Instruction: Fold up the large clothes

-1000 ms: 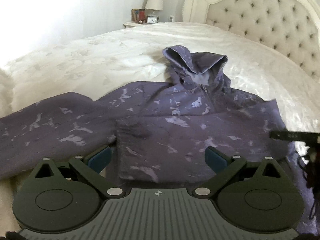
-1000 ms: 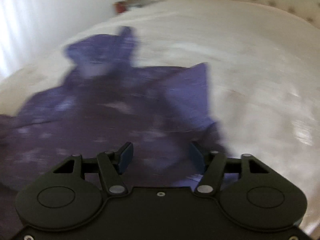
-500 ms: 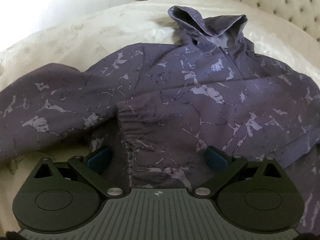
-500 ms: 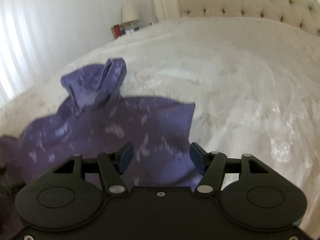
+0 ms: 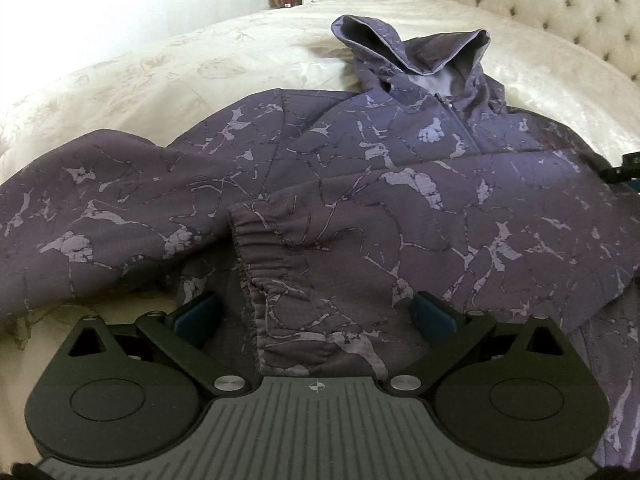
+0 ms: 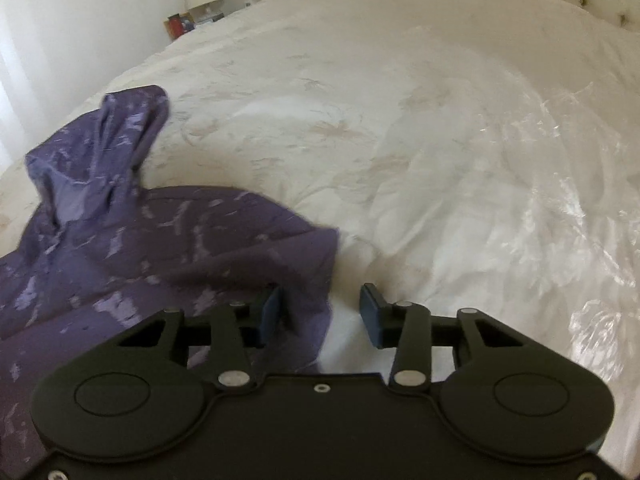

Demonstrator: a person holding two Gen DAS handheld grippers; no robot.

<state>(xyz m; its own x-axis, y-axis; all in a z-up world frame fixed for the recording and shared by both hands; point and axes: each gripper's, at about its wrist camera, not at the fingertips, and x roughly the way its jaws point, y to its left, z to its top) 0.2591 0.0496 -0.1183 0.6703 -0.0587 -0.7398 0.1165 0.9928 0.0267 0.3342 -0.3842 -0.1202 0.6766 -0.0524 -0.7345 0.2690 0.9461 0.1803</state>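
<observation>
Purple marbled hoodie (image 5: 400,208), sleeve folded across front.

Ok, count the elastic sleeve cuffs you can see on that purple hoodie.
1. The gathered cuff lies folded across the hoodie front, just ahead of the left gripper. The other sleeve runs off frame left, so its cuff is hidden.

A wide bed (image 5: 208,64) with a cream, faintly leaf-patterned satin cover and a tufted cream headboard (image 5: 560,4) carries the one thing lying on it: a purple hooded sweatshirt with pale marbled streaks (image 5: 400,200), spread face up, hood toward the headboard, one sleeve folded across its chest, the other stretched sideways.
</observation>
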